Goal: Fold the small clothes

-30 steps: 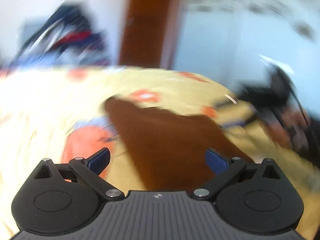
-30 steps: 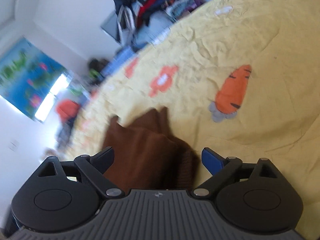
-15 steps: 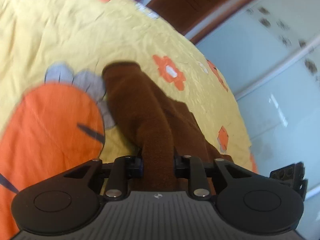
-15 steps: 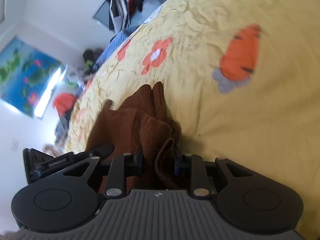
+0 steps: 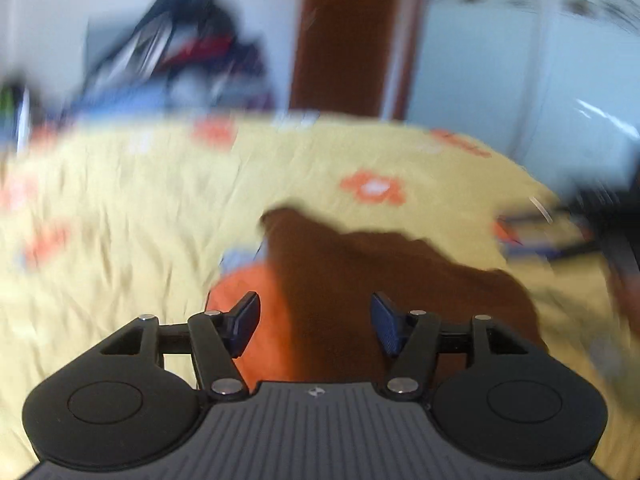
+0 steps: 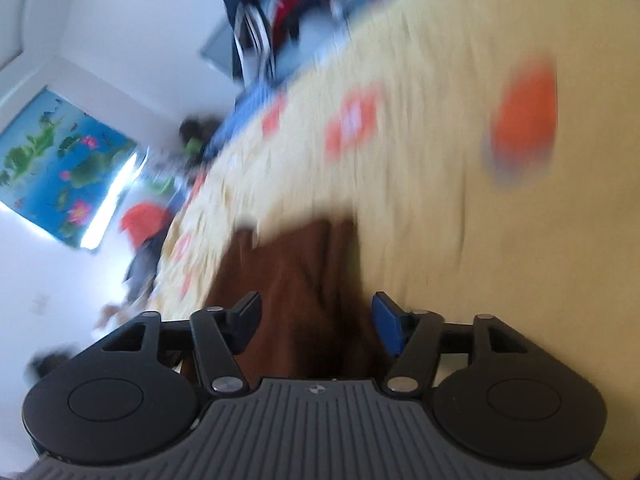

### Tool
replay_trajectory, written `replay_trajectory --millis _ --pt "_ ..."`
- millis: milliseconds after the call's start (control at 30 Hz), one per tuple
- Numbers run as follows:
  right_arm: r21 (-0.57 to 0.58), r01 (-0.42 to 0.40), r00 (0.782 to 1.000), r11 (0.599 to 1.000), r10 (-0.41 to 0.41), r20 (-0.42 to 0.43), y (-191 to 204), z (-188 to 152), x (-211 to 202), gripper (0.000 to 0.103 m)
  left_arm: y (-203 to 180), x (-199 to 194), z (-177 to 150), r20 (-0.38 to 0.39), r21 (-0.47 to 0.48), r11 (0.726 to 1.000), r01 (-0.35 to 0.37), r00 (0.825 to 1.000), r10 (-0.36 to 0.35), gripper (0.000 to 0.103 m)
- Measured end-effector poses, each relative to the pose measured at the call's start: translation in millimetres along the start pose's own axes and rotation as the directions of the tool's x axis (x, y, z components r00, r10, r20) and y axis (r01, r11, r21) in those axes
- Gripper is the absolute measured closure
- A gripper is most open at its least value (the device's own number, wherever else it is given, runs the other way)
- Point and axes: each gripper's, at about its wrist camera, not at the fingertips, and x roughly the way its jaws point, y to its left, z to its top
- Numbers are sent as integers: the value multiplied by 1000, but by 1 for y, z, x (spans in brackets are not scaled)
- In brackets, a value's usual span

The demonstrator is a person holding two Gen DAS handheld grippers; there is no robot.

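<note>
A small brown knitted garment (image 5: 360, 280) lies on a yellow bedsheet (image 5: 120, 208) printed with orange carrots and flowers. In the left wrist view my left gripper (image 5: 315, 326) hovers just above the garment's near end, its jaws opening and its pads clear of the cloth. The right wrist view shows the same brown garment (image 6: 296, 280) bunched in folds below my right gripper (image 6: 316, 326), whose jaws are also opening, with cloth under the gap but not pinched. Both views are motion-blurred.
A heap of dark clothes and bags (image 5: 180, 60) sits beyond the bed's far edge by a brown door (image 5: 344, 36). In the right wrist view a blue lotus poster (image 6: 60, 168) hangs on the white wall, with clutter (image 6: 144, 232) on the floor.
Half a second ago both grippers were shut on the brown garment. Now both have let go and pulled back, jaws apart, and the garment lies on the sheet.
</note>
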Motion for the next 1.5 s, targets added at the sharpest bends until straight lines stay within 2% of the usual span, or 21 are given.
replay_trajectory --millis 33,133,233,333,367,433,533,600,700,733,767,833,900,1033,1200,1267,1367,1400,1433,1467,1500 --pt "-28 -6 1000 1000 6 26 11 10 -1 39 -13 -4 -2 12 64 997 38 999 -39 29" --pt "-68 -166 986 984 164 -29 54 29 32 30 -42 12 -14 -51 164 982 94 995 -86 27" --pt "-87 -286 945 954 266 -189 96 28 100 19 -37 32 -25 -84 75 992 106 992 -100 27" --pt "-79 -216 931 973 181 -316 107 21 175 19 -24 40 -26 -81 -34 992 122 989 -124 26" --pt "-89 -149 936 985 112 -333 101 19 196 29 -24 38 -28 -74 -26 994 105 991 -107 26" --pt "-67 -184 944 981 158 -288 86 22 214 40 -27 46 -28 -54 -10 996 91 994 -92 26" --pt "-55 -109 959 993 91 -269 77 31 225 79 -28 54 -22 -55 -12 996 93 994 -93 25" --pt "-40 -79 959 996 65 -276 71 31 222 81 -20 46 -15 -59 -36 992 122 991 -124 25" --pt "-4 -95 967 995 92 -237 72 28 171 41 5 1 -21 41 -96 980 177 984 -174 24" --pt "-29 -127 975 992 119 -189 72 23 142 22 10 -14 -26 77 -73 984 164 984 -159 24" --pt "-52 -148 979 988 139 -147 74 18 110 14 14 -28 -33 99 -27 989 143 985 -140 24" --pt "-68 -171 981 983 163 -108 68 4 48 13 14 -50 -51 118 90 990 108 986 -118 24" --pt "-44 -159 984 986 154 -92 52 -11 6 13 8 -61 -71 79 202 976 84 992 -101 24" --pt "-33 -108 988 994 103 -113 33 -47 -39 23 5 -54 -91 -18 295 955 44 999 -40 24" --pt "-114 -114 966 987 84 -244 58 -80 -21 32 2 -51 -85 25 192 981 23 999 -29 24" --pt "-139 -73 962 988 33 -271 59 -86 -10 33 0 -43 -80 24 182 983 12 1000 -17 24" --pt "-124 -88 957 988 49 -285 60 -88 0 39 -4 -47 -86 17 155 988 5 1000 -8 25" --pt "-127 -98 955 987 57 -292 63 -88 4 41 -3 -44 -86 4 141 990 10 1000 -11 37" --pt "-133 -102 952 986 58 -301 64 -89 6 54 -3 -43 -86 -12 124 992 15 1000 -14 60" --pt "-138 -96 946 986 47 -322 64 -90 12 81 -3 -45 -86 -24 100 995 24 999 -21 69" --pt "-149 -73 940 986 18 -342 63 -92 19 90 0 -49 -85 -19 70 997 25 1000 -24 75"
